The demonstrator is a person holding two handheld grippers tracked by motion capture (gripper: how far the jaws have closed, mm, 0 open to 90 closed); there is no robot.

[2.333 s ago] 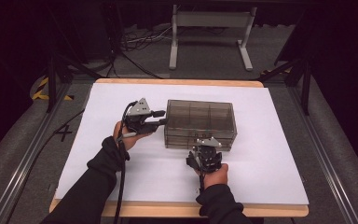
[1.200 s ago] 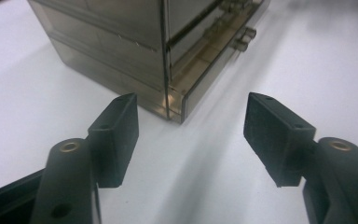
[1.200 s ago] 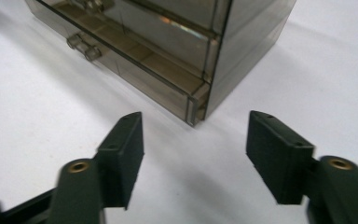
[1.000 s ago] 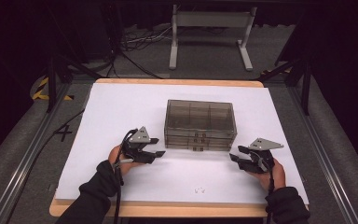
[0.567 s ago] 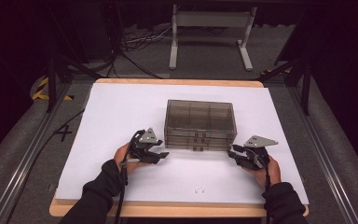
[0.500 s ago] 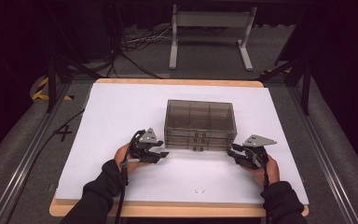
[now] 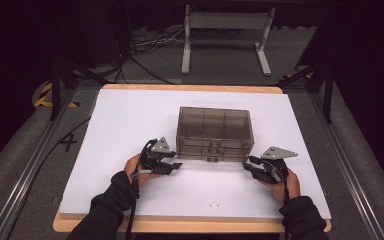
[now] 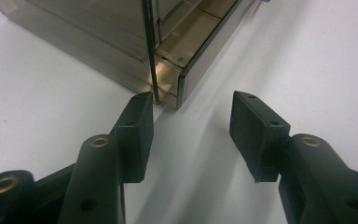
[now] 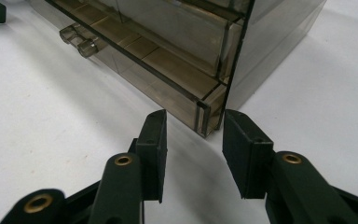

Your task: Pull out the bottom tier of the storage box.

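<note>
A smoky see-through drawer box [image 7: 215, 130] stands mid-table on the white sheet [image 7: 130, 120]. My left gripper [image 7: 172, 167] lies low at its front left corner, jaws open. In the left gripper view the box corner [image 8: 168, 88] sits just past the left fingertip [image 8: 140, 116], with bare table between the pads of the left gripper [image 8: 193, 105]. These jaws have just been closing a little. My right gripper [image 7: 250, 165] is at the front right corner. Its open jaws have just been opening, and the right gripper [image 9: 193, 123] has the bottom drawer's corner [image 9: 205, 119] between its tips, pads apart from it.
Small drawer knobs [image 9: 81, 42] stick out of the box front. A metal stand [image 7: 225, 30] and cables [image 7: 145, 55] lie on the floor beyond the table. Rails [image 7: 30, 165] run along both sides. The table's front edge [image 7: 190, 224] is near the person's sleeves.
Since the oldest frame the right gripper went from the box's front middle out to its right corner, and the left came down from the box's left side to the front left corner. Lately both barely shifted.
</note>
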